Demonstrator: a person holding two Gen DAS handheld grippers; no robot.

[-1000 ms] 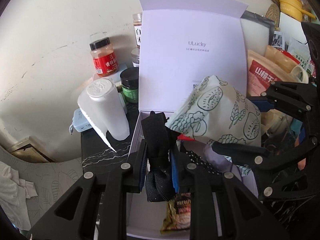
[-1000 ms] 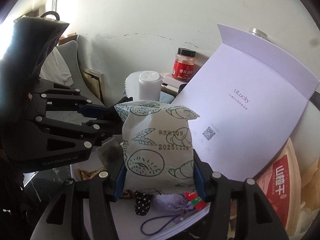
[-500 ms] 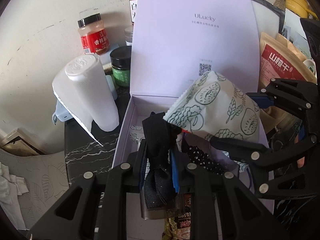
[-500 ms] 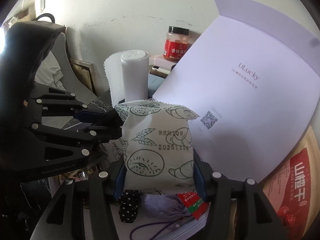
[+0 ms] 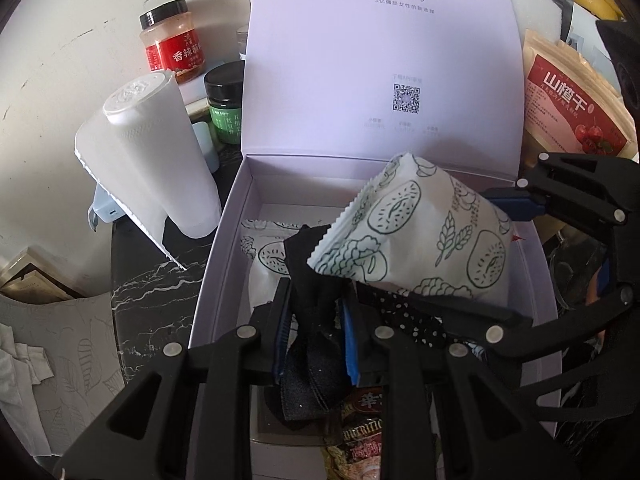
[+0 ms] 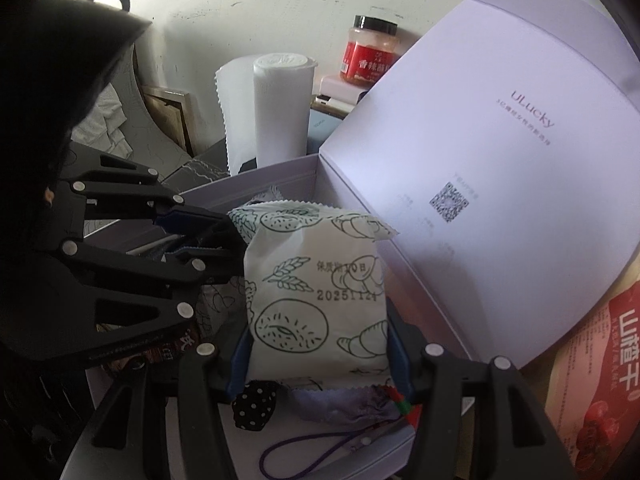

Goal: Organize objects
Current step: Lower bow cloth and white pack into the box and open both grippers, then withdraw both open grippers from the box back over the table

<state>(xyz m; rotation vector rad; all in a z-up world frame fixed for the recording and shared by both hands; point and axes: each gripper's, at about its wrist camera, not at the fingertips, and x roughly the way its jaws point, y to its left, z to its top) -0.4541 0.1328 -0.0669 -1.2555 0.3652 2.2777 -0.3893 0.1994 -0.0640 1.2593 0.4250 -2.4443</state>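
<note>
Lavender card makes up the open gift box [image 5: 224, 248], its hinged lid [image 5: 380, 60] standing upright with a printed code on the inner face. Already lying inside are a white snack pouch with green bakery drawings [image 5: 272, 256], a black polka-dot fabric piece [image 6: 256, 404], a pale purple cloth pouch with a cord [image 6: 340, 408] and a brown printed snack packet [image 5: 360, 436], so the sorting looks well under way.

Two items are not yet set down. The left gripper [image 5: 316, 344] has its fingers pressed tight on a strip of black folded fabric [image 5: 312, 320], held over the near part of the box. The right gripper [image 6: 320, 356] pinches a second white pouch with green bread drawings and a stamped date [image 6: 316, 296] by its sides, hanging above the box interior, just beside the black fabric. Both, I judge, are about to be dropped in; after that the lid remains to be shut, if that belongs to the job.

Underneath is a black marble-patterned counter [image 5: 148, 280] against a scuffed white wall. A white paper towel roll [image 5: 160, 160] stands just left of the box, with a red-labelled spice jar [image 5: 172, 44] and a green-labelled black-lidded jar [image 5: 226, 108] behind it. A kraft pouch with a red label [image 5: 568, 96] leans on the right
</note>
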